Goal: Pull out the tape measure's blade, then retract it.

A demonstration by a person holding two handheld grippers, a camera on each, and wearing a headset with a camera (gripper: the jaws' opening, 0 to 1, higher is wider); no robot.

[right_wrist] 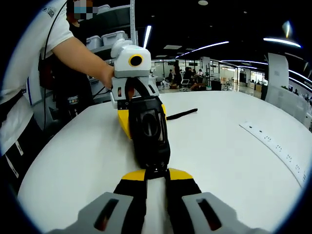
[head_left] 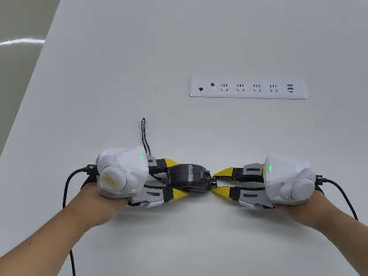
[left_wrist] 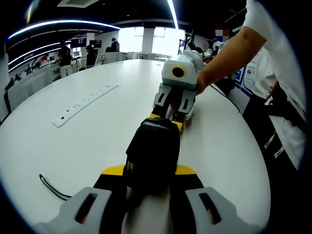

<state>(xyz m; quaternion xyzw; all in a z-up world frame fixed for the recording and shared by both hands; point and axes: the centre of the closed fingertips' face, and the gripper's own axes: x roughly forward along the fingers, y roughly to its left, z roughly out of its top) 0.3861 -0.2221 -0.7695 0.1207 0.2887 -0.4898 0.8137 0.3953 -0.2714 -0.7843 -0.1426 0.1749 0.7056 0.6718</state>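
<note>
A black tape measure (head_left: 190,176) lies just above the white table, and my left gripper (head_left: 179,179) is shut on its case from both sides. In the left gripper view the case (left_wrist: 153,151) sits between the yellow-tipped jaws of that gripper (left_wrist: 149,171). My right gripper (head_left: 213,182) faces it from the right, its jaws shut at the case's mouth on the blade's tip. The right gripper view has those jaws (right_wrist: 156,173) pinched right under the tape measure (right_wrist: 148,126). No length of blade is drawn out. The tape's black wrist strap (head_left: 144,133) trails on the table behind it.
A white power strip (head_left: 248,88) lies on the table beyond the grippers. The table's left edge (head_left: 34,75) runs diagonally, with floor past it. Black cables (head_left: 69,190) lead back from both grippers along the person's arms.
</note>
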